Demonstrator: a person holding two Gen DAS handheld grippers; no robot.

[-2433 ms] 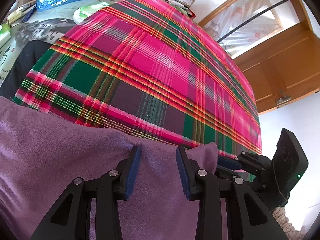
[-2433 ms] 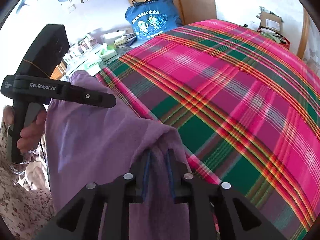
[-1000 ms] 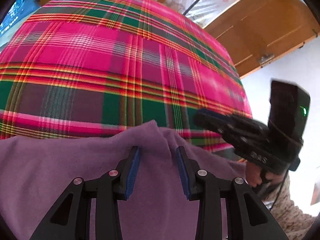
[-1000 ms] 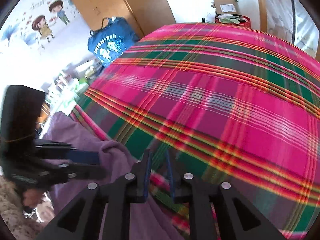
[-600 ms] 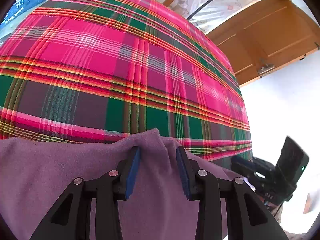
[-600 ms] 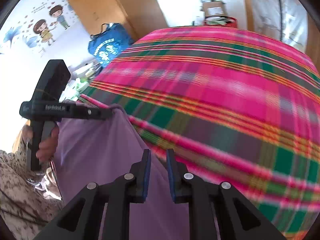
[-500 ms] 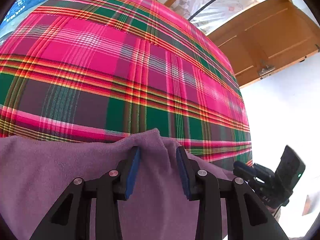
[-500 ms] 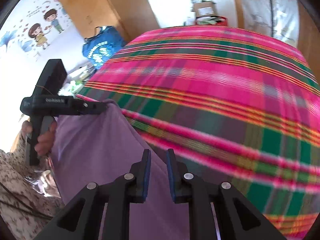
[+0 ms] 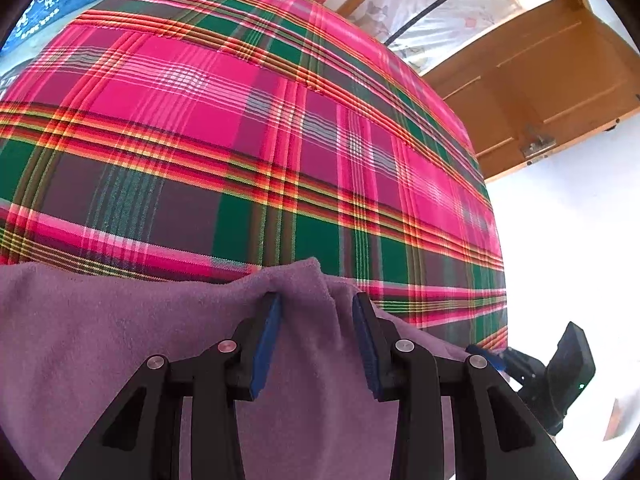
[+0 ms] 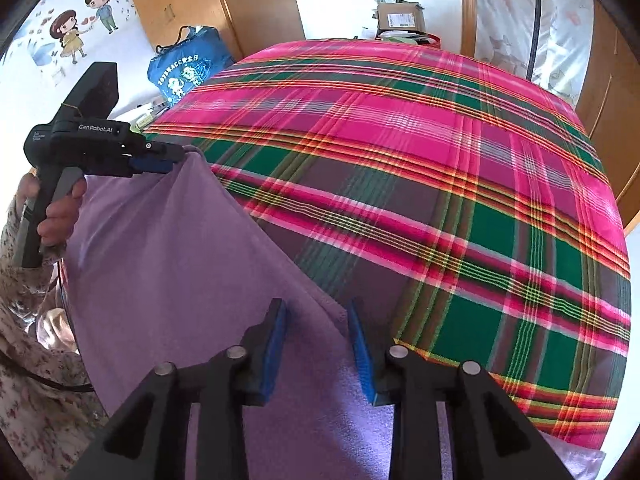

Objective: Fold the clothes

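Note purple garment (image 10: 168, 264) spanning near edge of plaid bedcover (image 10: 400, 160), long axis running from left gripper (image 10: 176, 156) (clamped on one corner) to right gripper (image 10: 316, 332), parted astride opposite edge, nearer for regripping.

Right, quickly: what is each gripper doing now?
Left gripper: closed on a bunched corner of the purple fleece cloth.
Right gripper: jaws open, cloth edge lying between them, ungripped.

Fuzzy matt purple garment (image 9: 120, 340) on smooth woven plaid bedspread (image 9: 240, 128).
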